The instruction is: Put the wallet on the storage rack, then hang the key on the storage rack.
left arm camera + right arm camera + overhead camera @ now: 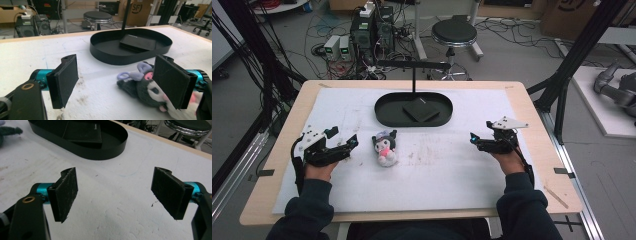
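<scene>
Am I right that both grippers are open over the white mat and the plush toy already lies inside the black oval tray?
Not quite. The plush toy lies on the white mat, in front of the black oval tray, not inside it; the high view shows this. Both the left gripper and the right gripper are indeed open over the mat.

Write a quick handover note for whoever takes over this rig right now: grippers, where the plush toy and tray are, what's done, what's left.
Left gripper: open, holding nothing, low over the white mat just left of the plush toy; in the left gripper view the toy lies beside its right-hand jaw.
Right gripper: open, holding nothing, over bare mat on the right side.
Plush toy: lying on the mat in front of the black oval tray, apart from it.
Tray: holds a flat black block with a stand post rising from it.
Done: nothing grasped.
Left: probably close the left gripper on the toy and move it, likely to the tray.
</scene>
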`<state>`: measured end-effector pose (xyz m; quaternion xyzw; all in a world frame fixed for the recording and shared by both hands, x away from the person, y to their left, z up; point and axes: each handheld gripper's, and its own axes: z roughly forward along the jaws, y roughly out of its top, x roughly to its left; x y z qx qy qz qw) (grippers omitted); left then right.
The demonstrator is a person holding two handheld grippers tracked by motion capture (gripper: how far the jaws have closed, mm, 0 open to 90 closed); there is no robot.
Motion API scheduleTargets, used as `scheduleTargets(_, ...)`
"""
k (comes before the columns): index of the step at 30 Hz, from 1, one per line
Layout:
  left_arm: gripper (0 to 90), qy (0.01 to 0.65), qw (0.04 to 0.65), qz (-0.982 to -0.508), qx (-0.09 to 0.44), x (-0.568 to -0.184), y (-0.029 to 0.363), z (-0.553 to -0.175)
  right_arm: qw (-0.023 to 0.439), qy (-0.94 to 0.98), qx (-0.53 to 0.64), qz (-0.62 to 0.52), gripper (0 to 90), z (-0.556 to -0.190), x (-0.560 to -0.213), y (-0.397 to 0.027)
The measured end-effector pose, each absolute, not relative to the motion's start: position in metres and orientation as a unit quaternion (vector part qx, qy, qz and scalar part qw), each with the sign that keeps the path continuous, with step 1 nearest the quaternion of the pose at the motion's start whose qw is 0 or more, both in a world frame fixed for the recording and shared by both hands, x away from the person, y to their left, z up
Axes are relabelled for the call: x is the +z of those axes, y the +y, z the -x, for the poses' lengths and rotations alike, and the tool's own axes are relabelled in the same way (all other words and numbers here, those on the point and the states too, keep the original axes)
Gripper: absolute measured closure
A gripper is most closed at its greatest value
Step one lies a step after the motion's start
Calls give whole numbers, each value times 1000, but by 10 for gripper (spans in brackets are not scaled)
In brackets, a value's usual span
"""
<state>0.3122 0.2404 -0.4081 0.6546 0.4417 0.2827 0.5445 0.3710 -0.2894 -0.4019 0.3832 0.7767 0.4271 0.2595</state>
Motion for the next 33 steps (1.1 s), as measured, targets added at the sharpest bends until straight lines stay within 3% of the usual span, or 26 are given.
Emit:
scheduleTargets(14,205,436,541,-669,262,-410,227,-315,273,762,428,-403,220,-365,-399,-299)
scheduleTargets(17,211,450,552,-662,234,-410,225,-316,275,763,426,-400,220,-364,-399,-298)
scheduleTargets(24,217,473,510,-694,185,-420,189,-319,278,764,424,-399,222,-356,-399,-303)
scheduleTargets(33,218,460,487,-722,174,-427,152,-325,274,761,426,-404,231,-360,-401,-303)
